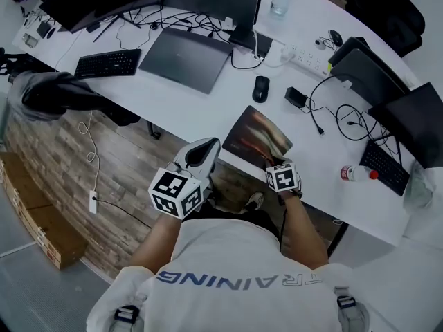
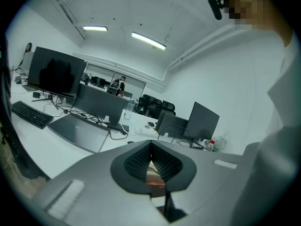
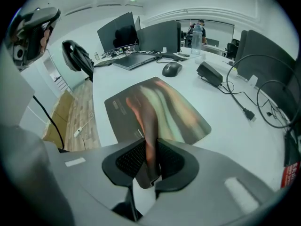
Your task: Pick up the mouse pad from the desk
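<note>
The mouse pad (image 3: 162,105) lies flat on the white desk (image 1: 194,113), close to its front edge and a little right of the middle. Only its near edge is off the surface: that strip is curled up and pinched between the jaws of the right gripper (image 3: 150,160), which are clamped on it. The gripper comes in steeply from over the front edge. I'd say that's because a thin, limp pad gives nothing to grab from above, so you have to catch the rim nearest you and peel it up.

The rest of the pad rests on the desk, so the lift itself looks not yet done. It should drape and sag once raised.

The left gripper (image 1: 202,152) hangs just off the front edge, beside the pad's left corner but not touching it. Its jaws are closed on nothing, so it seems simply parked out of the way.

A black mouse (image 1: 260,88) sits just beyond the pad's far edge, clear of it, with a closed laptop (image 1: 185,59) further back toward the rear edge.
</note>
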The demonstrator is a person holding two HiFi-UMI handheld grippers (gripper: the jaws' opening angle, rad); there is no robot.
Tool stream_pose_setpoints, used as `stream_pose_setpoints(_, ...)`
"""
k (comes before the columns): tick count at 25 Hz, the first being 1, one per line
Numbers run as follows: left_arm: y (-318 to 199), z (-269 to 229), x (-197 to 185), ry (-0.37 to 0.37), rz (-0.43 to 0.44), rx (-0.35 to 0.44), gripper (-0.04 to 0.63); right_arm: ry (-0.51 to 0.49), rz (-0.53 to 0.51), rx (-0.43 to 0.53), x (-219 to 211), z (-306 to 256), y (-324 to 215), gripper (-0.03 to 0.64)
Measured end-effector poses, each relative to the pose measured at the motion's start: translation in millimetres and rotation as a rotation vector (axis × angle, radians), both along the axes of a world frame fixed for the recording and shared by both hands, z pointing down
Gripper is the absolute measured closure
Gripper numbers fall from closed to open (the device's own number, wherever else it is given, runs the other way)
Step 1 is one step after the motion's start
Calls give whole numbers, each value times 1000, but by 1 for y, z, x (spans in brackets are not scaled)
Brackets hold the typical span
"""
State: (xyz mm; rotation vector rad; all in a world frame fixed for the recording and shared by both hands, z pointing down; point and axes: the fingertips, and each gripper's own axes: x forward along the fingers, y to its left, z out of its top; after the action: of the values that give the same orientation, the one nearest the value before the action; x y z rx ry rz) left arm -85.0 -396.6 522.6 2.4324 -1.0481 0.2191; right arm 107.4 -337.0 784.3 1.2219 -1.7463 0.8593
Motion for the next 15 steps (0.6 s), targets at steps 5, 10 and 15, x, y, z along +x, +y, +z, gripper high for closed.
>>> stream_pose_setpoints(5, -9, -13, -2, 23, -9, 31, 595, -62, 42, 82, -2, -28, -2, 560)
stream_pose_setpoints(10, -17, -26, 2, 33, -4, 70, 595, -67, 55, 197, 3, -69, -9, 569)
stream_pose_setpoints(15, -22, -44, 12, 48, 17, 119, 595, -95, 84, 329, 12, -126, -21, 569)
